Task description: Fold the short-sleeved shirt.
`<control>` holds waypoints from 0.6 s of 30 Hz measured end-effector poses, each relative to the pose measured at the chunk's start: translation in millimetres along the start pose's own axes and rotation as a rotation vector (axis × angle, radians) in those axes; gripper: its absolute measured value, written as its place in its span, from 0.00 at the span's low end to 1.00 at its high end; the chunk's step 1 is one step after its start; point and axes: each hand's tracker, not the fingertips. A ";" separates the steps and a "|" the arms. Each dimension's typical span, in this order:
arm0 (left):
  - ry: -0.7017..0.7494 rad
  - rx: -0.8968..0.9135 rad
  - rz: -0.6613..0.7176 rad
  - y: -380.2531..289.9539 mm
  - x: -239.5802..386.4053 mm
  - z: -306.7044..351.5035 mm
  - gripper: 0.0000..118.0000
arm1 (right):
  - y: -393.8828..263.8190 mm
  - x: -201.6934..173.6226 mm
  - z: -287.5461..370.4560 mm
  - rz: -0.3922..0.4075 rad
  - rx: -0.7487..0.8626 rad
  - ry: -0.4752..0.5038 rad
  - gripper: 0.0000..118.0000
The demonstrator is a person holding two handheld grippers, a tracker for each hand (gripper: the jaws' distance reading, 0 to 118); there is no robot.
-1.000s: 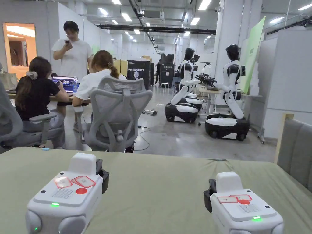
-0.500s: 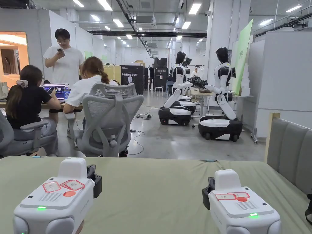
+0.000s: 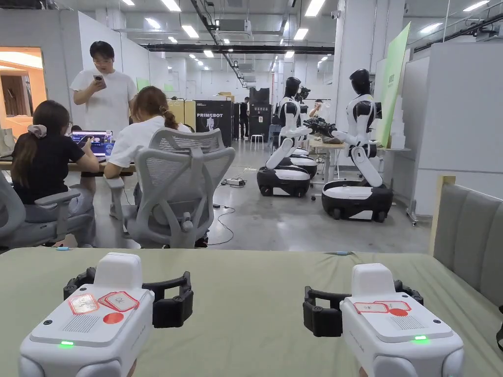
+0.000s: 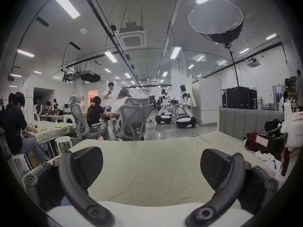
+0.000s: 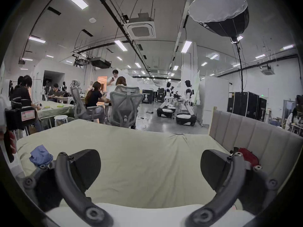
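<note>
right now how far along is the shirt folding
Nothing looks folded yet. Both the left gripper and the right gripper are open with nothing between their jaws, held over the bare green sheet. A crumpled blue cloth lies off to the left, untouched. Picking up, spreading and folding all remain.

Matt green cloth bedsheet (image 3: 255, 294); glossy white plastic claw housing (image 3: 93, 324).
</note>
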 end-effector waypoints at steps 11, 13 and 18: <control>0.011 0.016 0.012 1.3 -8.0 9.2 1.00 | 2.7 -10.9 -2.3 -0.080 -0.098 -0.008 1.00; 0.014 0.013 0.009 1.2 -7.9 9.8 1.00 | 2.8 -19.0 -1.7 -0.005 -0.091 -0.061 1.00; 0.017 0.005 0.014 0.6 -8.6 11.6 1.00 | 2.8 -24.9 0.1 -0.002 -0.094 -0.053 1.00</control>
